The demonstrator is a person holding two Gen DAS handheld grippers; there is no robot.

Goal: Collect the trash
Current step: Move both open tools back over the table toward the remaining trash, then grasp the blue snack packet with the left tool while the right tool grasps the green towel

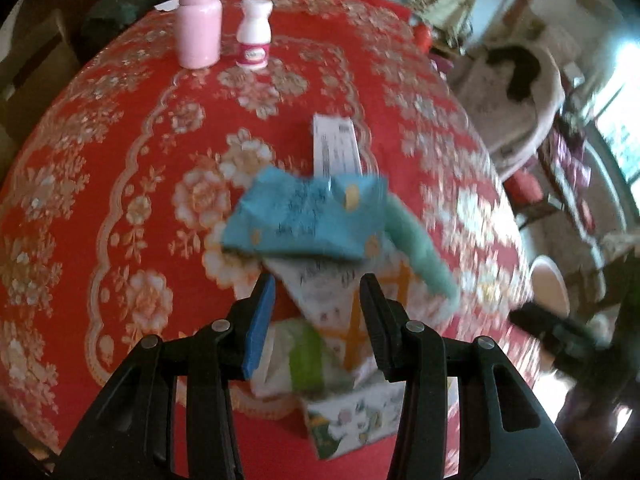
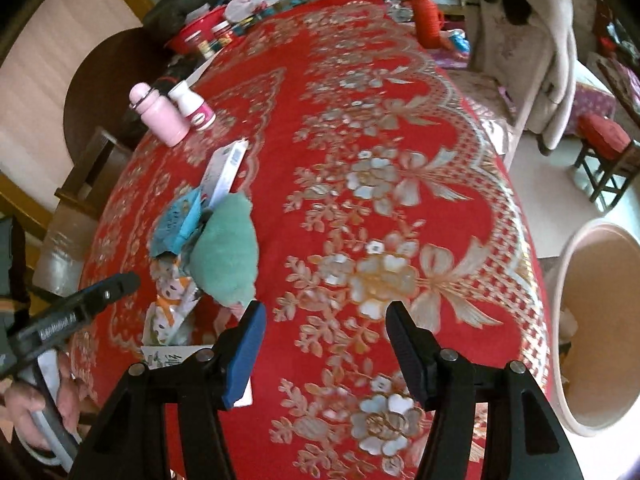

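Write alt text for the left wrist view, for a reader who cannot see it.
The open left gripper hovers over a heap of trash on a red floral tablecloth: a crumpled blue wrapper, a teal fuzzy piece and printed paper packets. A pink bottle and a small white bottle stand upright at the far side.

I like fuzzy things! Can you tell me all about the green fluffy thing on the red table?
The green fluffy thing is a soft, mint-green, plush-looking lump with a rounded shape. It lies on the red flowered tablecloth in the pile of wrappers, leaning against the crumpled blue wrapper beside it. Neither gripper touches it. What exactly it is, I cannot tell.
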